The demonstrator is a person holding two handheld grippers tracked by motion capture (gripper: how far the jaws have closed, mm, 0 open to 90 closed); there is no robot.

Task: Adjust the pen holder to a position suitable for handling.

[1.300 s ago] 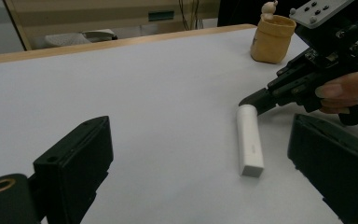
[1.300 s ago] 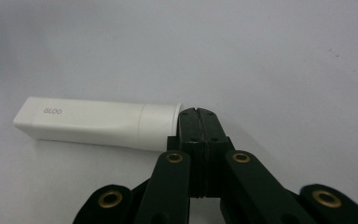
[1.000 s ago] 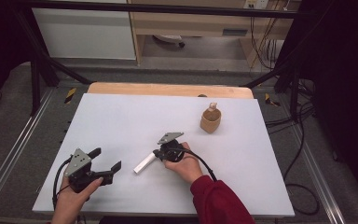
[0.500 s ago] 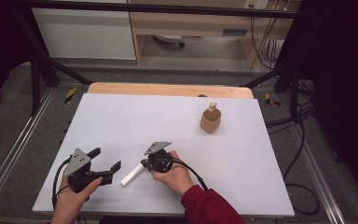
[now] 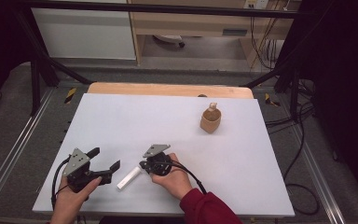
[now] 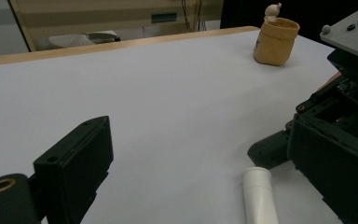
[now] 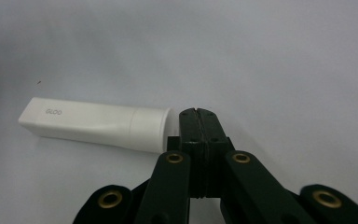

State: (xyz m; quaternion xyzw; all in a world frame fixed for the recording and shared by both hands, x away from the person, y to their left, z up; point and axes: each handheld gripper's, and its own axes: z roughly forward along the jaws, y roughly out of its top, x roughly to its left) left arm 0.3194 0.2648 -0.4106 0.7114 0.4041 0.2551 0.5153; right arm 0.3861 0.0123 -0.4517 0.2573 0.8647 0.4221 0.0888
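White tube [image 5: 129, 178] lies flat on the white table [image 5: 135, 121], near the table's front edge. All places below are given from this tube.

Left of the tube: left gripper [image 5: 107, 161], held in the person's left hand [image 5: 72, 198], jaws spread wide apart with nothing between them. One jaw tip sits just beside the tube's near end. In the left gripper view the tube's round cap end [image 6: 256, 177] lies close to the inner side of that gripper's right-hand jaw; contact cannot be told.

Right of the tube: right gripper [image 5: 143, 164], held in the person's right hand [image 5: 172, 179], red sleeve [image 5: 207, 210] behind it. Its jaws are pressed together, gripping nothing. In the right gripper view the closed tips [image 7: 198, 114] stand right beside the tube's cap end [image 7: 147, 128], the tube [image 7: 95, 123] lying crosswise and marked "GLOO".

Far right and well beyond the tube: small tan bag [image 5: 210, 120], upright, with a pale item [image 5: 212, 107] sticking out of its top.
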